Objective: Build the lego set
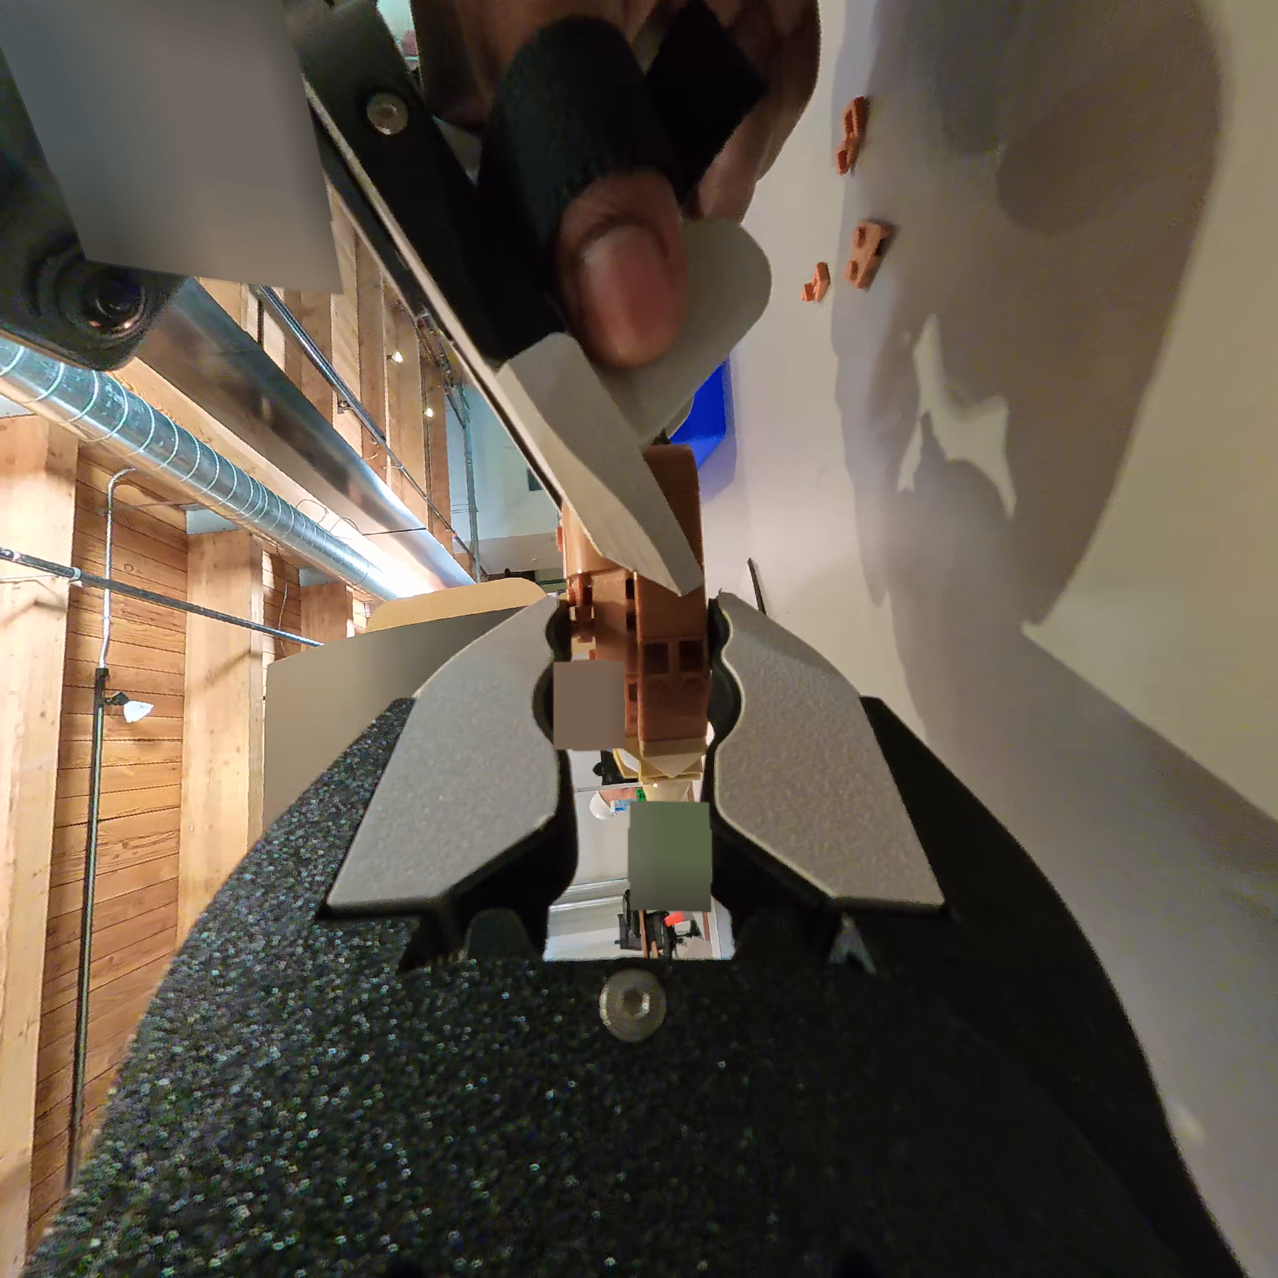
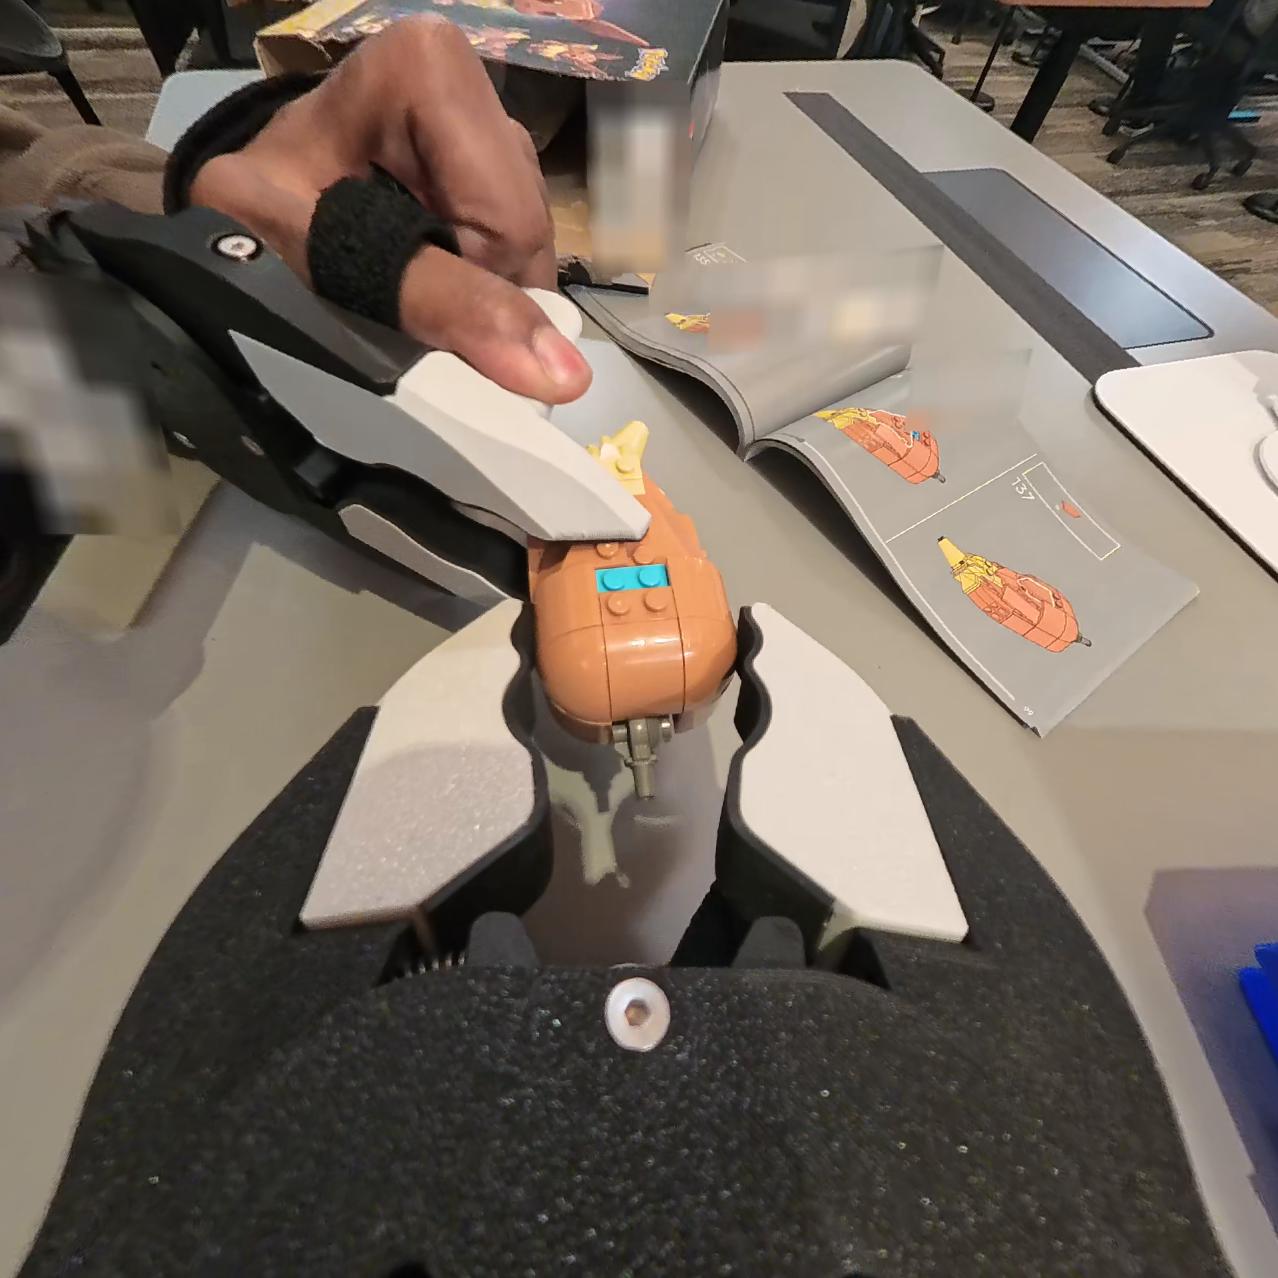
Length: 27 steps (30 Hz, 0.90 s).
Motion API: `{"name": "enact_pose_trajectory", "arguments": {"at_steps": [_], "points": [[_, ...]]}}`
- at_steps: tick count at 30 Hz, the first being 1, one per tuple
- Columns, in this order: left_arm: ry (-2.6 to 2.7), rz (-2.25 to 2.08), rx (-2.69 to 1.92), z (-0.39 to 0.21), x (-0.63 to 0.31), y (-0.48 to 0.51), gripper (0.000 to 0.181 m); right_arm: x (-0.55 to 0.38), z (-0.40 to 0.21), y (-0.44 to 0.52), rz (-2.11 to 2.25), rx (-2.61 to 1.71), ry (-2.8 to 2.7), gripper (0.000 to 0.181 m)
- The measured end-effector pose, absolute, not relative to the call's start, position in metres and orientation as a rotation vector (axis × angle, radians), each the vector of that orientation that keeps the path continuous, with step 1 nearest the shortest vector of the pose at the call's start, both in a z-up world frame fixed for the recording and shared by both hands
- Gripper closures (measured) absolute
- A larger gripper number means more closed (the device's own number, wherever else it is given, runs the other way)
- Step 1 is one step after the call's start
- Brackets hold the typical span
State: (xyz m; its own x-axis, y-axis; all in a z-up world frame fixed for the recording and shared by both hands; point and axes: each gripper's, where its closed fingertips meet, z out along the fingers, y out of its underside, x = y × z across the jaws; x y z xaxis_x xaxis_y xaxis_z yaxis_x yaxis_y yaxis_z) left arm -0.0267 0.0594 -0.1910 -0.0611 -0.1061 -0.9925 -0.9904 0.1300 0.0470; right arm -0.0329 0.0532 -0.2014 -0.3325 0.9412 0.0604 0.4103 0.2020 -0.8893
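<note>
An orange-brown lego model (image 2: 633, 636) with a rounded body, a teal plate on top, a grey pin at its near end and a pale yellow tip at the far end is held above the grey table (image 2: 864, 698). My right gripper (image 2: 633, 653) is shut on its rounded near end. My left gripper (image 2: 588, 532) reaches in from the left and clamps the model's far part. In the left wrist view my left gripper (image 1: 636, 643) is shut on the model (image 1: 667, 664), and the right gripper's finger (image 1: 622, 498) lies across it from above.
An open instruction booklet (image 2: 968, 553) lies to the right of the model, with the set's box (image 2: 553, 41) behind it. A white tray (image 2: 1189, 442) is at far right and a blue piece (image 2: 1258, 996) at the right edge. Three loose orange bricks (image 1: 868, 252) lie on the table. The tips of both grippers are at nearly the same place.
</note>
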Motion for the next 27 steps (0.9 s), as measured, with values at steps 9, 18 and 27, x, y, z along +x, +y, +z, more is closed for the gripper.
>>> {"name": "enact_pose_trajectory", "arguments": {"at_steps": [9, 18, 27], "points": [[1.392, 1.071, -1.187, -0.1922, -0.0268, 0.0579, 0.145, -0.0331, -0.2029, 0.0518, 1.082, -1.247, -1.856, 0.126], [1.393, 1.057, -1.184, -0.1912, -0.0266, 0.0564, 0.145, -0.0332, -0.2018, 0.0503, 1.091, -1.238, -1.852, 0.126], [1.405, 1.088, -1.182, -0.1935, -0.0282, 0.0585, 0.144, -0.0338, -0.2042, 0.0529, 1.089, -1.270, -1.848, 0.125]]}}
